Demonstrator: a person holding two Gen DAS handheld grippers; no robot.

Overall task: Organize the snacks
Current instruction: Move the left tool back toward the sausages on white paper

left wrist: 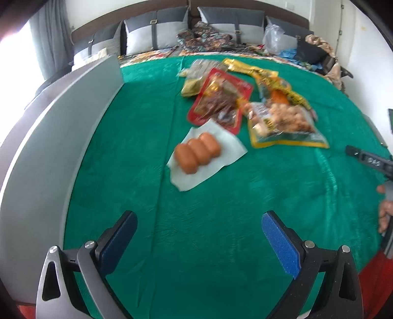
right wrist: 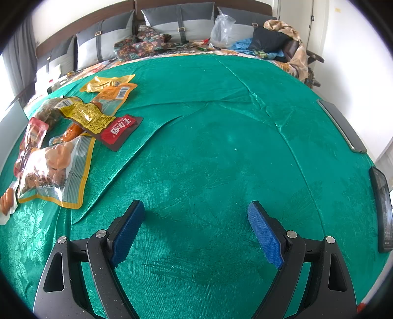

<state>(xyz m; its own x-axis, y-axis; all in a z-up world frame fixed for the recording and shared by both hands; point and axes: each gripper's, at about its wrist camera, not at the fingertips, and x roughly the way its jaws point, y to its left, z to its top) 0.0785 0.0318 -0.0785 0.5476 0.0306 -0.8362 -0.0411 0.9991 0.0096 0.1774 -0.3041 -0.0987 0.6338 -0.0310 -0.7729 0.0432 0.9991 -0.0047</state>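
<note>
Judging the sausage pack light, soft and slippery, we favour pinching its flat edge, with left gripper and right gripper both spread empty.

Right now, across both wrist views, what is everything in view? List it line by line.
sausage pack: one, clear with three orange sausages, nearest the left gripper.
red snack pouch: one, red, behind the sausages.
meatball bag: one, clear with yellow trim, right of the pouch.
yellow packets: several, far end of pile.
grey bin: one, left edge.
green cloth: one, covers the bed.
phones: two, dark, right edge.
pillows: several, grey, at headboard.
left gripper: open, empty.
right gripper: open, empty.
</note>
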